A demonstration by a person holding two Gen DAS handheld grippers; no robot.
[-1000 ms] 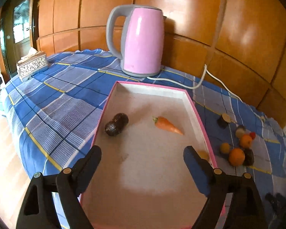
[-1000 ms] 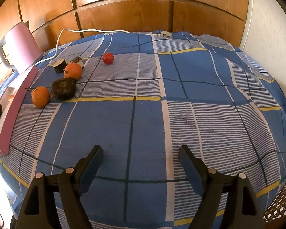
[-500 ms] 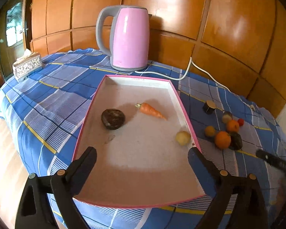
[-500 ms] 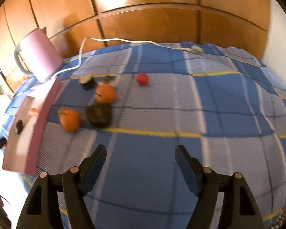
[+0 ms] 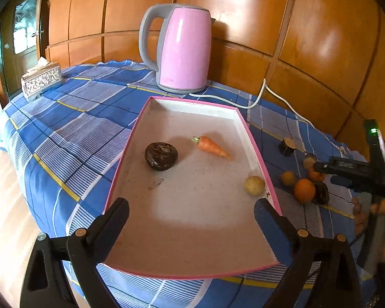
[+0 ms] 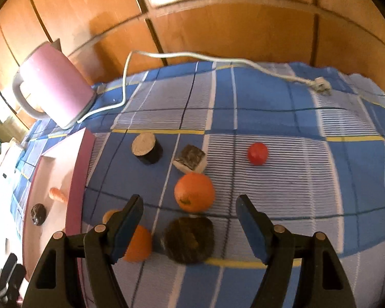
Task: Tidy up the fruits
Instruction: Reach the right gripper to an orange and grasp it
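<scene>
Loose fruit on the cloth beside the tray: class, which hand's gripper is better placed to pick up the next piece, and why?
The right. The right gripper hangs open over the orange and dark fruit; the left gripper is open over the pink tray, away from the pile.

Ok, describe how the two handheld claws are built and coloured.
Both look alike. The left claw and the right claw each have two black plastic fingers tipped with blue pads and round silver rivets. Seen from the left wrist, the right tool's black body carries a lit green light.
</scene>
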